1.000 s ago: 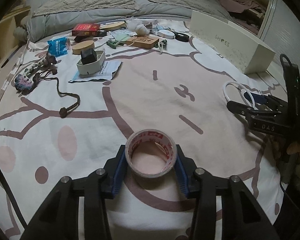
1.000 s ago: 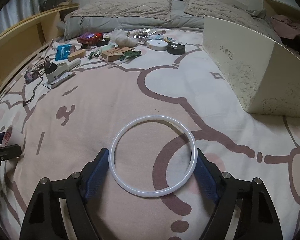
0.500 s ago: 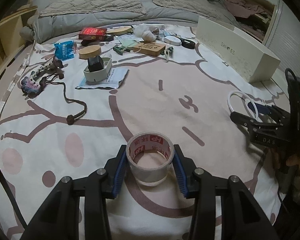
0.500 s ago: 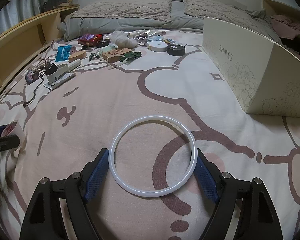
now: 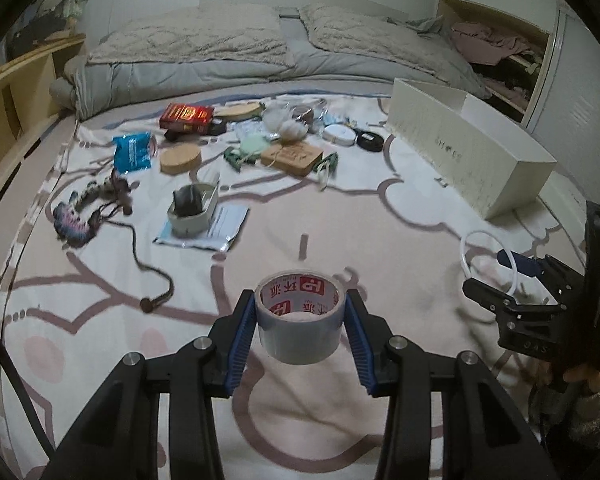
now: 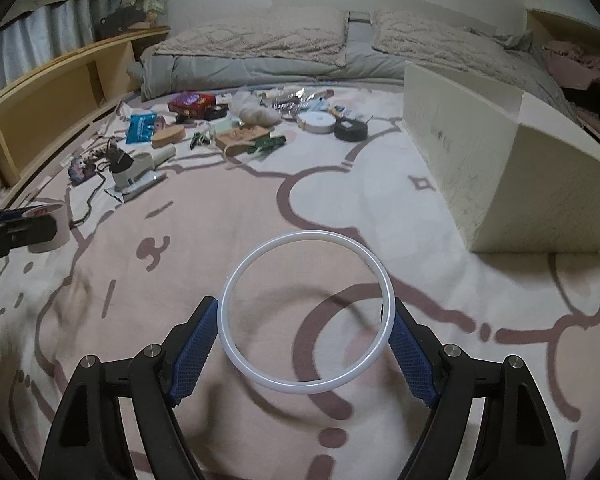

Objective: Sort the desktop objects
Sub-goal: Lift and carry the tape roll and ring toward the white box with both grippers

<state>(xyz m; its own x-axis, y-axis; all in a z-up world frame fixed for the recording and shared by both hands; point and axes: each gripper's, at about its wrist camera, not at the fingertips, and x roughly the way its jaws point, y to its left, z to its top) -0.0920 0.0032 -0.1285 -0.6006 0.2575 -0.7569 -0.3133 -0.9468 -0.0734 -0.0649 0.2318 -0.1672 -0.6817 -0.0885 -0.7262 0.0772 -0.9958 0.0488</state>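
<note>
My left gripper (image 5: 300,332) is shut on a roll of clear tape with red print (image 5: 300,322) and holds it above the patterned sheet. The tape roll also shows at the left edge of the right wrist view (image 6: 50,226). My right gripper (image 6: 306,340) is shut on a thin white ring (image 6: 306,316) and holds it above the sheet; a shadow lies under the ring. The right gripper (image 5: 516,280) and the ring (image 5: 470,256) also show at the right of the left wrist view. A cream open box (image 6: 512,168) stands to the right.
Several small items lie at the far side: a red box (image 5: 186,116), a blue packet (image 5: 132,152), a round wooden lid (image 5: 180,158), a black tape roll (image 6: 350,130), a cord (image 5: 148,280). Grey pillows (image 5: 204,48) lie behind. A wooden shelf (image 6: 56,96) runs along the left.
Both grippers have risen off the sheet, the left lifting the tape roll and the right lifting the white ring. The views now look flatter across the bed.
</note>
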